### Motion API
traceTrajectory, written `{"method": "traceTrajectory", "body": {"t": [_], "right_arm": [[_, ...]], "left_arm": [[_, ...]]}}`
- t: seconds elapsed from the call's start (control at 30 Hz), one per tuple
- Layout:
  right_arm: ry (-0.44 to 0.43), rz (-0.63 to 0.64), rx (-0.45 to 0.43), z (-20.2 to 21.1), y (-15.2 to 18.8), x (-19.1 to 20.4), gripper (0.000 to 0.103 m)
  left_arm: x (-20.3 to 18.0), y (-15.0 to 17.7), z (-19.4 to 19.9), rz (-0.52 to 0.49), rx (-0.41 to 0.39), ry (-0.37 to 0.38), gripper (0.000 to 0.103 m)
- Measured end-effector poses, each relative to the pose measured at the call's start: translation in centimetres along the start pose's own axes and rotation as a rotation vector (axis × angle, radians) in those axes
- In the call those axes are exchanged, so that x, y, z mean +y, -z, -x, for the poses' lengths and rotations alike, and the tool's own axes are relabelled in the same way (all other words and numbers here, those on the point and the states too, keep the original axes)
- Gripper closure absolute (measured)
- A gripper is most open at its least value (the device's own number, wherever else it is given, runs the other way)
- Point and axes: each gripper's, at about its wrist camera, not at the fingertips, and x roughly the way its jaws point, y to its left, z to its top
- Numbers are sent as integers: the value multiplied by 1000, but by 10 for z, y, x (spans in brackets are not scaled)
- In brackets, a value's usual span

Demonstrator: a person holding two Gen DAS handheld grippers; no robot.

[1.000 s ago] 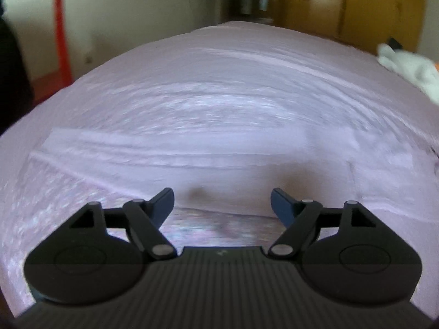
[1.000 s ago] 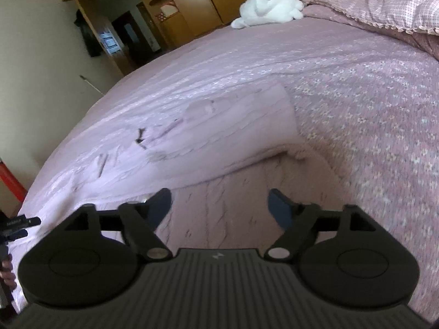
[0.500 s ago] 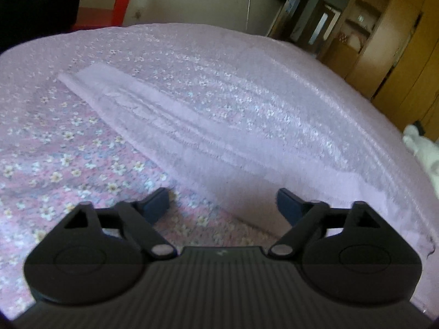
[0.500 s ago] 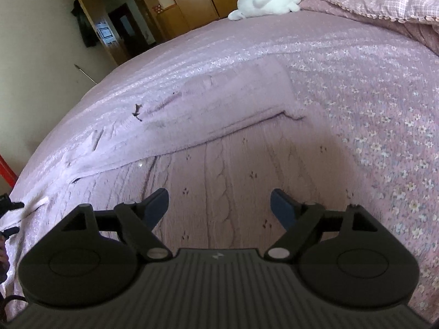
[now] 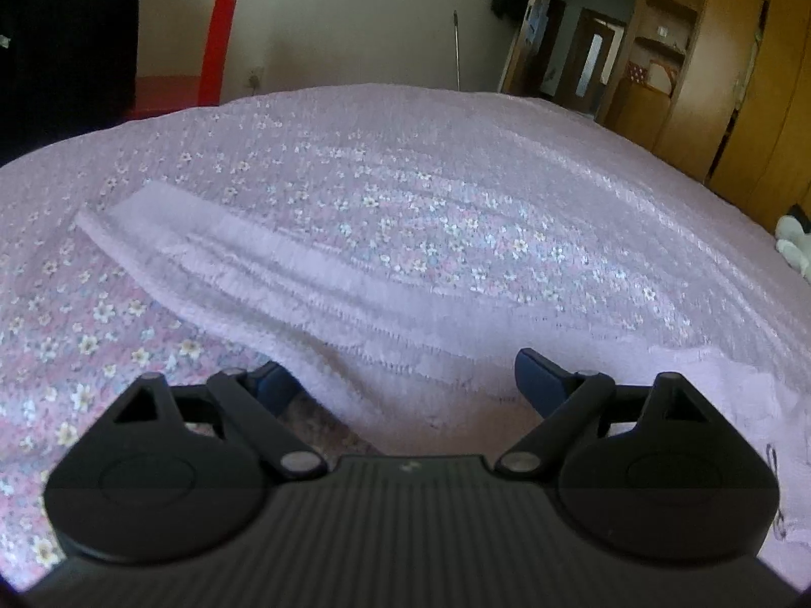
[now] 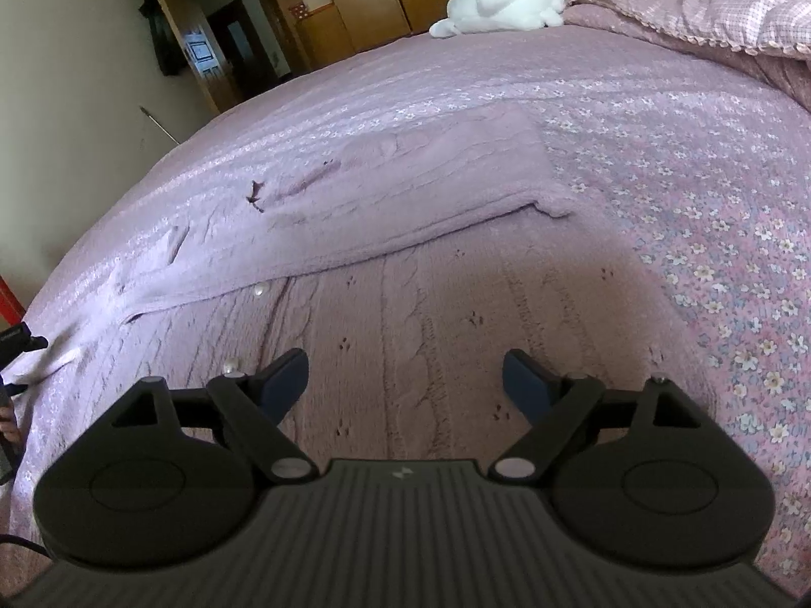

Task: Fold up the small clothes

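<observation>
The soft, limp lilac cable-knit cardigan [image 6: 405, 263] lies spread on the floral purple bedspread [image 6: 709, 213], directly beneath the spread, empty left gripper [image 5: 400, 380] and right gripper [image 6: 405, 380]; it looks light, best pinched at hems or sleeve edges.

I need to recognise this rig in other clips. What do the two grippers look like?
Both look alike. The left gripper and right gripper each have a ribbed dark grey body with a small pale logo, two rounded black lobes with embossed circles, black link arms on silver pivot pins, and dark blue fingers. A thin black cable shows at the right view's lower left edge.
</observation>
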Motion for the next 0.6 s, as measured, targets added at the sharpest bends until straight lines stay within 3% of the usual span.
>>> {"method": "traceTrajectory", "body": {"t": [0.07, 0.1, 0.17, 0.27, 0.6], "right_arm": [[-1, -6, -2, 0, 0, 0, 14], [-2, -9, -3, 0, 0, -1, 14], [-3, -12, -5, 0, 0, -1, 14], [-5, -11, -7, 0, 0, -1, 14], [-18, -29, -11, 4, 0, -3, 14]], "left_arm": [[-2, -1, -1, -30, -6, -35, 42], [-4, 0, -1, -57, -3, -54, 46], [-6, -1, -1, -92, -3, -43, 75], [-6, -2, 3, -107, -1, 7, 91], [-34, -12, 49, -144, -111, 176, 93]]}}
